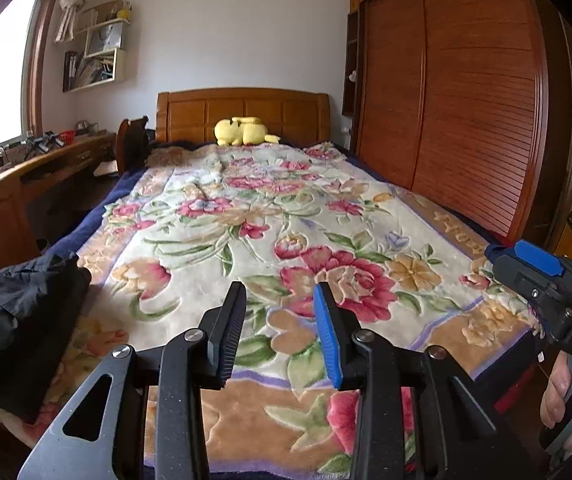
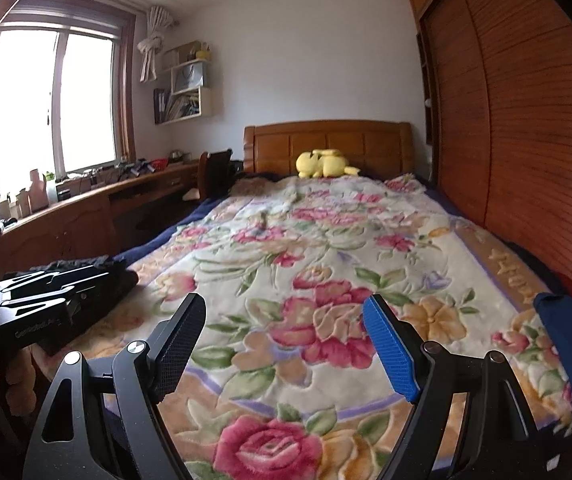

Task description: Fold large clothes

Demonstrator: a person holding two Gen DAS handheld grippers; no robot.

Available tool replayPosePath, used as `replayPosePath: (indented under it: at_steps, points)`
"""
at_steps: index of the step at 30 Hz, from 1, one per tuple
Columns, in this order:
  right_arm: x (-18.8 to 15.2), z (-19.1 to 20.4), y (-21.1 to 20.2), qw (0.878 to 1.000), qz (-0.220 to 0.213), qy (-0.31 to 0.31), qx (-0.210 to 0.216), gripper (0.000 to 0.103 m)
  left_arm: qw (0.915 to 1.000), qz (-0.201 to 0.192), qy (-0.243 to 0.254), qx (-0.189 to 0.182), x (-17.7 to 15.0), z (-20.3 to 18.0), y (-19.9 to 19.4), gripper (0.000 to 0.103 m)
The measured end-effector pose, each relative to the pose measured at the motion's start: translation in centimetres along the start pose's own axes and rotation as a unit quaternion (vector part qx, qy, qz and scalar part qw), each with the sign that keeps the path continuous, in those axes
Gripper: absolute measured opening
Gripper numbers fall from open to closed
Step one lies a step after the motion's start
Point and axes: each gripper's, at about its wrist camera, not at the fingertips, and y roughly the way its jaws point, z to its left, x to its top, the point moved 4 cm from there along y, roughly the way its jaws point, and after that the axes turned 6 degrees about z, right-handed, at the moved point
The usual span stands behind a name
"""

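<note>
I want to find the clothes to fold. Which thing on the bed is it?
Start at the big bed with the flowery blanket. Go to its near left corner, on the window side. The crumpled black garment lies there, the only dark, plain thing on the flowers, far from the yellow plush toy.

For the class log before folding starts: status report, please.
Both claws open, empty: left claw, right claw. Dark garment bunched at bed's left edge, untouched. Floral blanket spread flat; yellow plush far off at headboard.

On your bed's blanket (image 1: 214,248), a garment (image 1: 18,320) lies left, apparently folded; a plush toy (image 1: 242,131) sits against the headboard (image 1: 246,114); wardrobe (image 1: 466,100) right.
</note>
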Motion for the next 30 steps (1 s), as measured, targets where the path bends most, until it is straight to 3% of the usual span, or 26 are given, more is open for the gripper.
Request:
replayPosePath:
  at_steps: [30]
  points:
    - [-0.2, -1.4, 0.3, 1.000, -0.009, -0.004, 0.002, 0.082, 0.9999, -0.009, -0.007, 0.000, 0.0, 0.3, -1.2, 0.036]
